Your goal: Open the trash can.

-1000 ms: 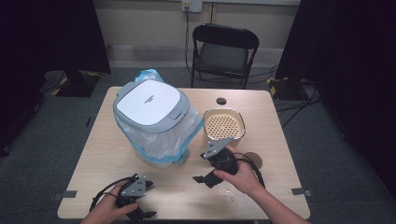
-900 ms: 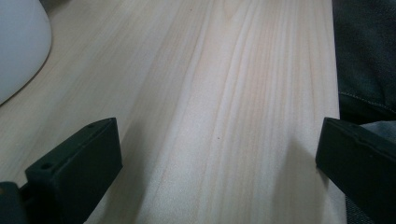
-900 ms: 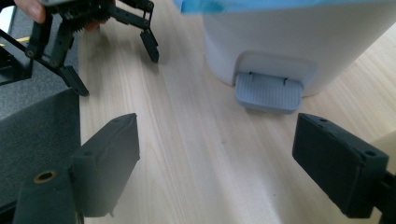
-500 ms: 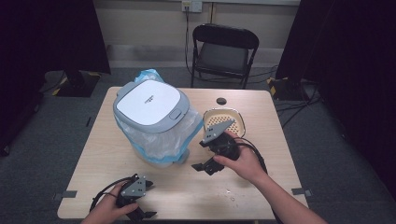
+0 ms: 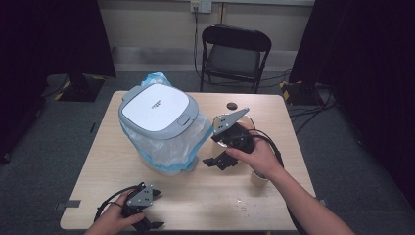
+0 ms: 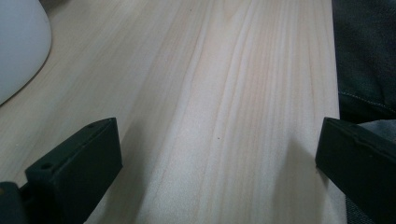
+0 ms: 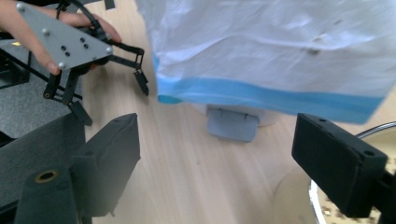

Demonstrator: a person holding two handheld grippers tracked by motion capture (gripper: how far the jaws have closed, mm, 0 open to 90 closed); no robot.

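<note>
Currently, step: an approach is judged, the right gripper (image 5: 221, 155) held near the lined bin (image 5: 159, 125), jaws spread, nothing grasped.
Left gripper (image 5: 144, 221): rested at the surface's (image 5: 205, 196) near edge, jaws spread, empty.
Next move: closing on the bag's blue hem (image 7: 261, 95) is probably required.
Room: bare surface lies between both grippers; a bowl (image 7: 350, 205) crowds the right.
</note>
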